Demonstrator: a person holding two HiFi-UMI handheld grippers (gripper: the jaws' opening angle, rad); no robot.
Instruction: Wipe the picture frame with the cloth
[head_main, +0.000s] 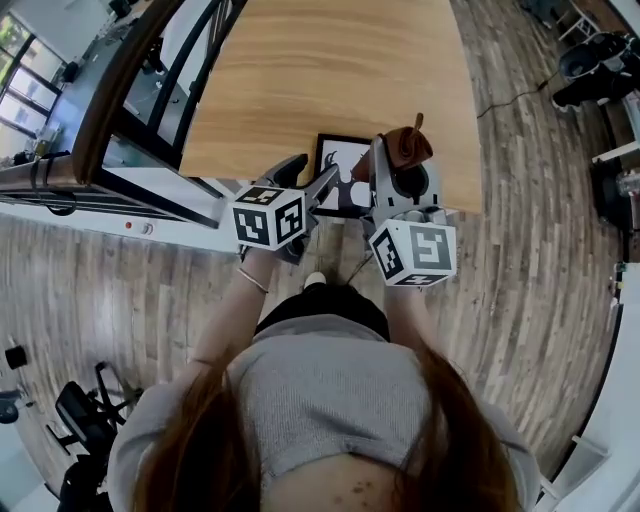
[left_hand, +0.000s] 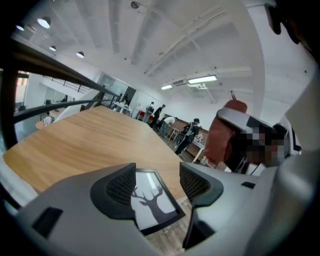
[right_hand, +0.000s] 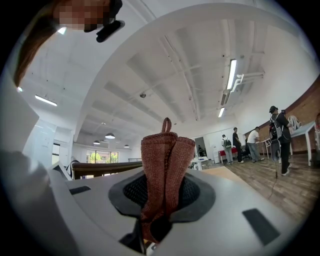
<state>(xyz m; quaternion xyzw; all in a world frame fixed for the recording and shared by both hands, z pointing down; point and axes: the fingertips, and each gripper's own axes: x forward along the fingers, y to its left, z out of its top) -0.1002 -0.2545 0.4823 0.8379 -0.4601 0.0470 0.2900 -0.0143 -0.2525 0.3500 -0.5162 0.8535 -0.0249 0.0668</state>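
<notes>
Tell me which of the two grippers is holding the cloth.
The right gripper: its jaws are shut on the brown cloth. The left gripper is open and empty, the picture frame lying beyond its jaws.

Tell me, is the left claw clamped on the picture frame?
No, in the left gripper view the left claw stands open, its jaws apart and not touching the picture frame.

A light wooden rectangular tabletop (head_main: 330, 70) was observed above a grey-brown plank floor (head_main: 540, 260). A dark curved handrail with black metal bars (head_main: 118, 85) was noted along the tabletop's left side. Black office chairs (head_main: 595, 65) were recorded at the upper right, and a black wheeled chair (head_main: 80, 415) at the lower left. A thin black cable (head_main: 510, 98) was seen lying on the floor. Several standing people (right_hand: 278, 135) were noted far off, beneath long white ceiling strip lights (right_hand: 231, 74).
</notes>
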